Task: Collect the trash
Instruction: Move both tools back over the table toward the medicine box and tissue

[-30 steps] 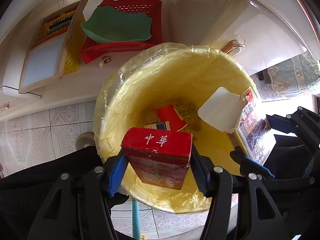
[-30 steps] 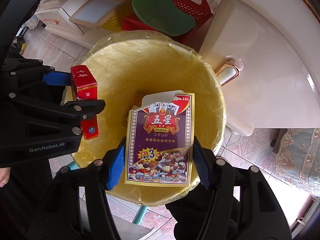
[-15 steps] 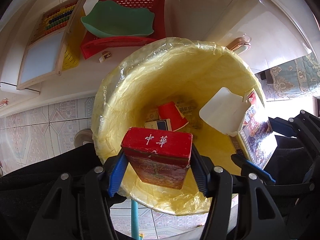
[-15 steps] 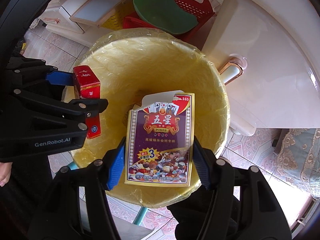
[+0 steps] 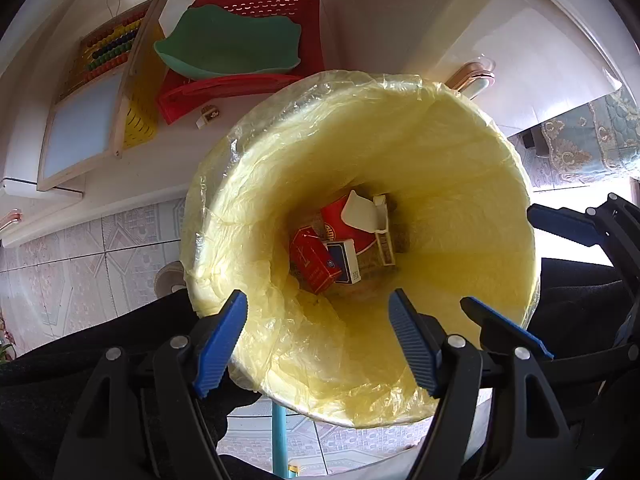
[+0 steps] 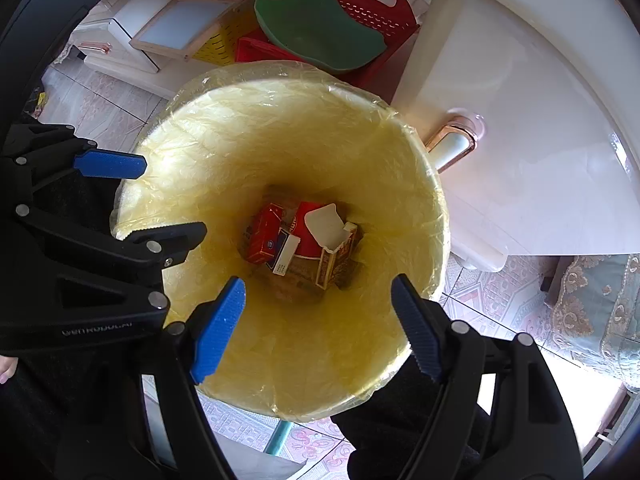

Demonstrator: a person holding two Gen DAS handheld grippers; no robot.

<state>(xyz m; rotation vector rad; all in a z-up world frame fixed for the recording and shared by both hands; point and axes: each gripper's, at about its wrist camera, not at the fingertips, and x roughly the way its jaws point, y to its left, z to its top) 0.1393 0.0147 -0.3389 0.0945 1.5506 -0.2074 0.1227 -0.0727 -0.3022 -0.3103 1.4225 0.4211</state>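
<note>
Left gripper [image 5: 318,340] hung over the yellow-lined bin [image 5: 500,184], jaws just opened wide, nothing between. Red box [image 5: 314,260] and card box [image 6: 338,256] lay at the bin's bottom. Right gripper [image 6: 318,326] likewise spread, empty.

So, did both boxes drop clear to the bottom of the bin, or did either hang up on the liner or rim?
Nothing caught them. The red box and the card box lie on the bottom of the bin. Both the left gripper and right gripper have just opened and are empty.
</note>
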